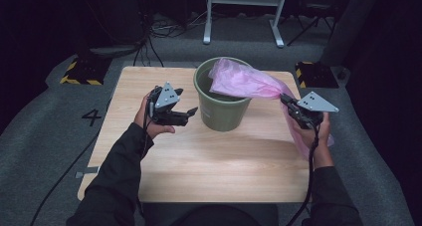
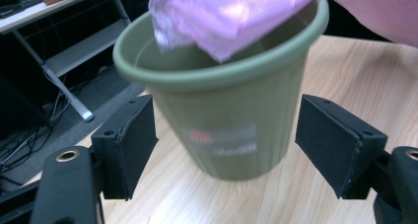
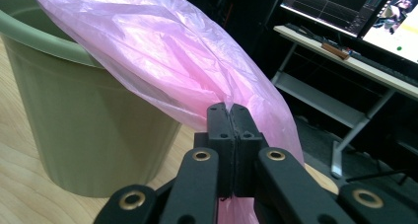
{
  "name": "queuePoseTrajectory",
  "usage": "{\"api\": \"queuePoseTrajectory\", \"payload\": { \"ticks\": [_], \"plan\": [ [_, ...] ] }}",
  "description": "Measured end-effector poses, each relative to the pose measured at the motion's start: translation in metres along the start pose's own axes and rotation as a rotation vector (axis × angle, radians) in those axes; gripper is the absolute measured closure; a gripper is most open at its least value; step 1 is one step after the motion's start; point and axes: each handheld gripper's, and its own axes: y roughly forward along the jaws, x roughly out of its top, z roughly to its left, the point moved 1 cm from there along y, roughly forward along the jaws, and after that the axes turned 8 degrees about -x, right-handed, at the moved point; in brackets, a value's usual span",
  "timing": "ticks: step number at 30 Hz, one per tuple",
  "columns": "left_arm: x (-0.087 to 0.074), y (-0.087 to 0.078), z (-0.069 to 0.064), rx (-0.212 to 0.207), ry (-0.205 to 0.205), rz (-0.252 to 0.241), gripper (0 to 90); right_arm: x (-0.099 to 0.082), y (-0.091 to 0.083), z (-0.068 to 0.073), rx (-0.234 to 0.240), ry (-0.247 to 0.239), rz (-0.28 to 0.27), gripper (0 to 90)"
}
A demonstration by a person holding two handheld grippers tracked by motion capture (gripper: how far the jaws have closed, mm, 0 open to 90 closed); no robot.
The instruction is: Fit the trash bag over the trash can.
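With the right gripper (image 1: 290,103) clamped on the bag (image 1: 244,80) draped over the bin (image 1: 222,109) at 12 o'clock mid-table, the open left gripper (image 1: 185,106) should probably grab the bag's loose edge at 9 o'clock, gently.

Left gripper (image 2: 224,145): jaws wide apart, nothing pressed between them. Green bucket (image 2: 222,115) stands upright on the wood surface (image 2: 345,71), framed in the gap between the jaws, a little way ahead of them, slightly blurred. Blurred label on its wall, unreadable. Pink bag (image 2: 222,17) drapes over the rim into the mouth. Desk frame and cables on the floor behind, left.
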Motion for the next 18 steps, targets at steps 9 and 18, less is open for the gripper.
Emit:
{"api": "queuePoseTrajectory", "payload": {
  "ticks": [9,18],
  "plan": [
    [0.033,0.018,0.002,0.010,0.018,0.000,32.1,0.005,-0.006,-0.001,0.009,-0.026,-0.008,89.7],
    [0.064,0.039,-0.002,-0.010,0.056,0.005,38.8,0.019,-0.011,0.003,0.017,-0.080,-0.015,89.7]
  ]
}}
